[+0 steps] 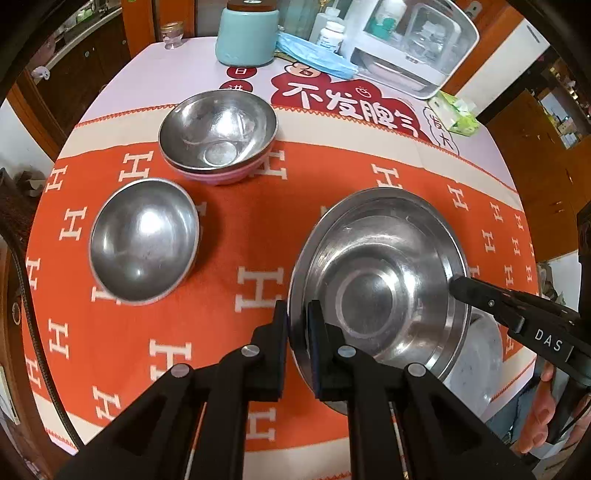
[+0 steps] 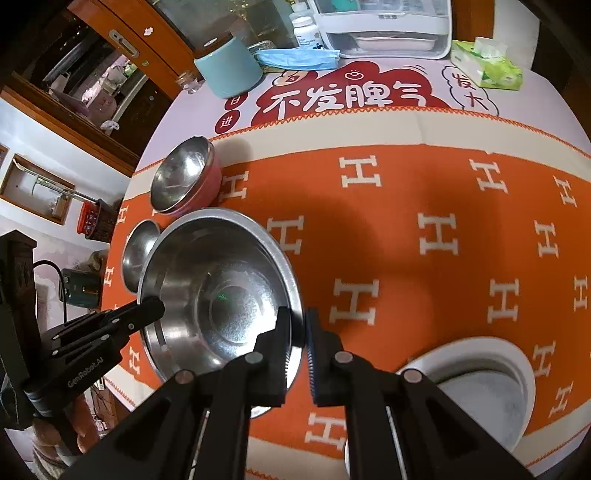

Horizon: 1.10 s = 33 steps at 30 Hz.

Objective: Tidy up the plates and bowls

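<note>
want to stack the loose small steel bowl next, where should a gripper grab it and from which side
Grip the small steel bowl by its thin rim, one finger inside and one outside, as both grippers now pinch the large steel dish. It sits open side up with smooth rounded walls that offer nothing else. Probably come from the near edge; the stacked bowls crowd the far side.

Left wrist view: looks forward and down along its fingers (image 1: 282,332) across the worktop (image 1: 229,236), very near the large steel dish (image 1: 380,273) between and beyond them. Right wrist view: same downward tilt, close on that dish (image 2: 221,280) from its opposite rim, fingers (image 2: 275,347) at the edge. Shared: the dish, stacked bowls (image 1: 218,129) (image 2: 183,175), teal canister (image 1: 247,33) (image 2: 229,66), each other's gripper.
</note>
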Each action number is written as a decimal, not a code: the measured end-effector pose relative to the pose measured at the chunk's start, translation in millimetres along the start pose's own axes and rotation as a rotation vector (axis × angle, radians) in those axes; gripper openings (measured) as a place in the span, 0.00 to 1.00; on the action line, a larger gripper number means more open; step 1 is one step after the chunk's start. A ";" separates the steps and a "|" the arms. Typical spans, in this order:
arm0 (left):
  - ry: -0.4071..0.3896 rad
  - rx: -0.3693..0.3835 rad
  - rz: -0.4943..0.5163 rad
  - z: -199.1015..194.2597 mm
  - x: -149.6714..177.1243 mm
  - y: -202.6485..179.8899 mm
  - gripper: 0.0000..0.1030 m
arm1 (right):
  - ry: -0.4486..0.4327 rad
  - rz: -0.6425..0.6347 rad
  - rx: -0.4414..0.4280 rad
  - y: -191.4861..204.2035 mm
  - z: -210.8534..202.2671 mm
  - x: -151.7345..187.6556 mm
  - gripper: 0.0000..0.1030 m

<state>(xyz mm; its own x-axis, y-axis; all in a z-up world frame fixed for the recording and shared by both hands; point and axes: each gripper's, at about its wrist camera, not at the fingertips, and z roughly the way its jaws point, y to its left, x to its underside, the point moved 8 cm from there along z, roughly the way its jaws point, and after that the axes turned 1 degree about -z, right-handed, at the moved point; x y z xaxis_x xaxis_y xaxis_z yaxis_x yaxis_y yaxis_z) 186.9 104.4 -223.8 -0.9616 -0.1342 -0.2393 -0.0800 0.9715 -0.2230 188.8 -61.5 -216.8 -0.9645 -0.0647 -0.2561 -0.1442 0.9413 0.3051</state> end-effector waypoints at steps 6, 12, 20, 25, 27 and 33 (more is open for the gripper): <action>-0.012 -0.015 0.024 -14.7 24.7 -10.7 0.08 | -0.002 0.006 -0.006 -1.2 -13.8 23.5 0.08; 0.002 -0.006 0.030 -22.5 49.8 -13.9 0.08 | 0.005 0.011 -0.017 -2.1 -22.4 51.6 0.08; 0.040 -0.003 0.036 -18.2 86.4 -7.7 0.08 | 0.048 0.007 -0.036 -0.3 -18.0 87.6 0.08; 0.075 -0.019 0.042 -6.9 109.3 -2.4 0.08 | 0.075 -0.021 -0.027 3.1 -10.6 108.0 0.08; 0.089 -0.026 0.044 -2.3 115.4 -0.7 0.08 | 0.092 -0.022 -0.028 2.6 -5.4 115.1 0.08; 0.130 -0.046 0.026 10.0 130.8 8.6 0.08 | 0.138 -0.026 -0.032 3.6 10.4 128.2 0.08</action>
<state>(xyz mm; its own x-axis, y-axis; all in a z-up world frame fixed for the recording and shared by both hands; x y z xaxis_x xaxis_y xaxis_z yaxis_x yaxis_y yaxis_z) 63.0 93.2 -266.6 -0.9891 -0.0853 -0.1197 -0.0637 0.9827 -0.1740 66.9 -62.9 -258.1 -0.9814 -0.1358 -0.1360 -0.1741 0.9279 0.3296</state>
